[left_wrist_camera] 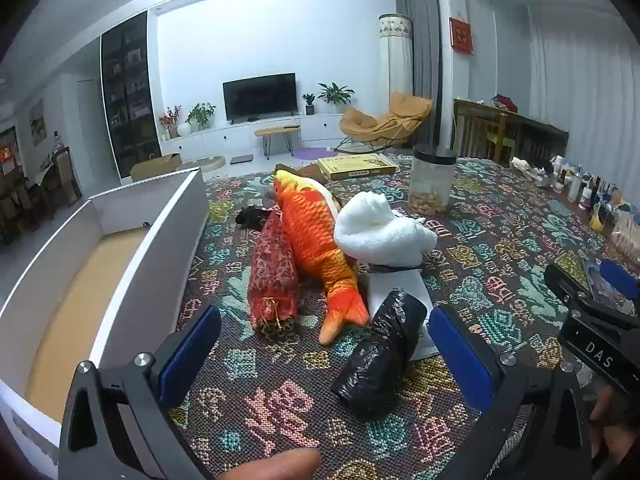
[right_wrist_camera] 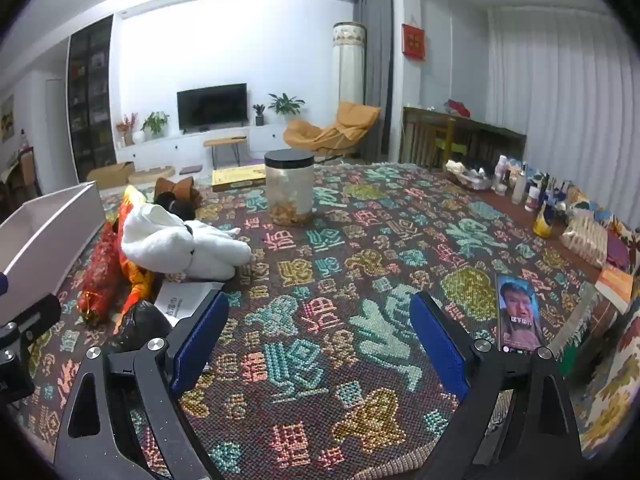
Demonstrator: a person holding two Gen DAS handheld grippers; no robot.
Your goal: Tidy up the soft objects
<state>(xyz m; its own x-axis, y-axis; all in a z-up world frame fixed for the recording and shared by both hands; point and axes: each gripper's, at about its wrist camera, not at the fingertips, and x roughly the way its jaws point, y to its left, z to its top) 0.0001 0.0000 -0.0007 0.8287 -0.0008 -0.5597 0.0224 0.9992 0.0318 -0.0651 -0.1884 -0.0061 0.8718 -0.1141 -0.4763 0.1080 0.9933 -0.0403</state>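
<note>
- Soft objects lie in a loose heap just beside the white box [left_wrist_camera: 120,248], on its open-table side: nearest the left gripper [left_wrist_camera: 326,354] a black bag bundle [left_wrist_camera: 380,354], then a red pouch [left_wrist_camera: 274,276], an orange fish toy [left_wrist_camera: 314,240] and a white plush [left_wrist_camera: 376,228].
- Left gripper is spread wide and holds nothing; the black bag bundle sits between its blue pads [left_wrist_camera: 188,354], not touching either as far as I can tell.
- Likely risk: the bundle is slick and crumpled, so a shallow pinch could catch only loose film and let it sag or slip out on the way to the box.
- It also lies on a white paper [left_wrist_camera: 400,288]; a low grasp could drag that sheet along.
- Right gripper [right_wrist_camera: 320,340], further from the box, is also wide and empty above bare tablecloth [right_wrist_camera: 320,360]; a phone [right_wrist_camera: 520,312] lies just beside it and could be knocked.
- Beyond the heap stands a plastic jar [left_wrist_camera: 432,184], which a careless sweep could tip.
- A dark plush thing behind the fish is mostly hidden; what the bundle holds is unclear, and the box's near corner is cut off.
</note>
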